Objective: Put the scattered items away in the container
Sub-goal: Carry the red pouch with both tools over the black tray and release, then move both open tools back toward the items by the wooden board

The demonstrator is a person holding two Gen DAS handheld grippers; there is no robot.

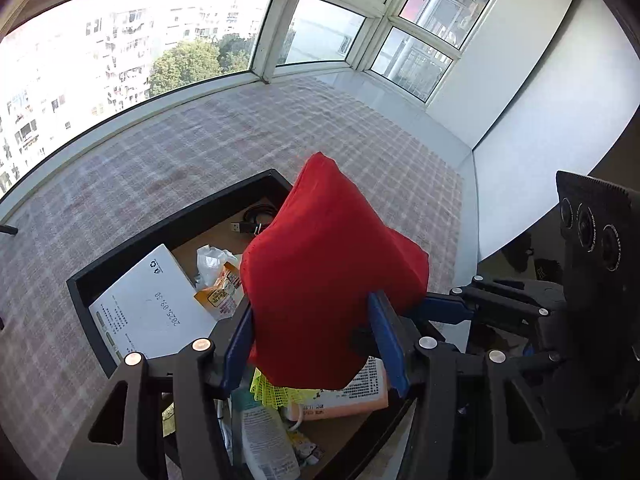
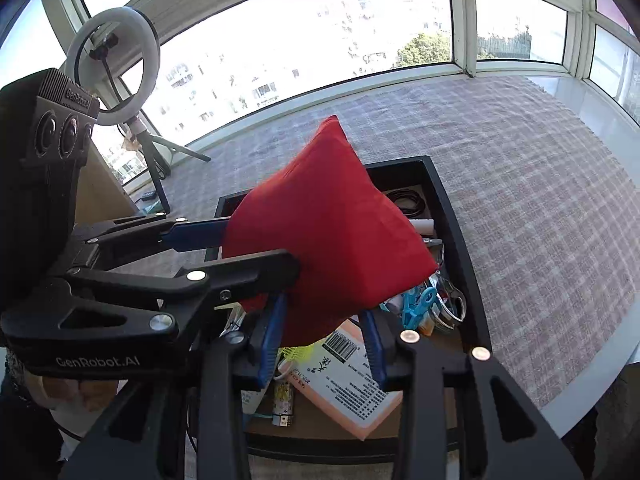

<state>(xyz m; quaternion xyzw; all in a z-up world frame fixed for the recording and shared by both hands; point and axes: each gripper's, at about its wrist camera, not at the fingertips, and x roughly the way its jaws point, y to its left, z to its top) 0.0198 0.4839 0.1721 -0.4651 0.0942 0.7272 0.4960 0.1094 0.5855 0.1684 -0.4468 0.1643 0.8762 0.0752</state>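
Note:
A red cloth bundle (image 1: 328,272) hangs over the black tray (image 1: 176,220). My left gripper (image 1: 311,304) is shut on its lower part, a blue pad pressing on each side. In the right wrist view my right gripper (image 2: 324,306) grips the same red cloth bundle (image 2: 332,232) from below. The left gripper (image 2: 260,246) bites into it from the left, and the right gripper (image 1: 432,304) enters from the right in the left wrist view. The black tray (image 2: 460,232) holds a white box (image 1: 152,300), an orange packet (image 1: 222,288), a black cable (image 1: 256,220) and a pink box (image 2: 348,392).
A checked tablecloth (image 1: 240,140) covers the table up to the window. A ring light on a tripod (image 2: 116,80) stands at the far left. The table's pale edge (image 2: 600,360) runs along the right. A blue clip (image 2: 420,304) and a marker (image 2: 424,224) lie in the tray.

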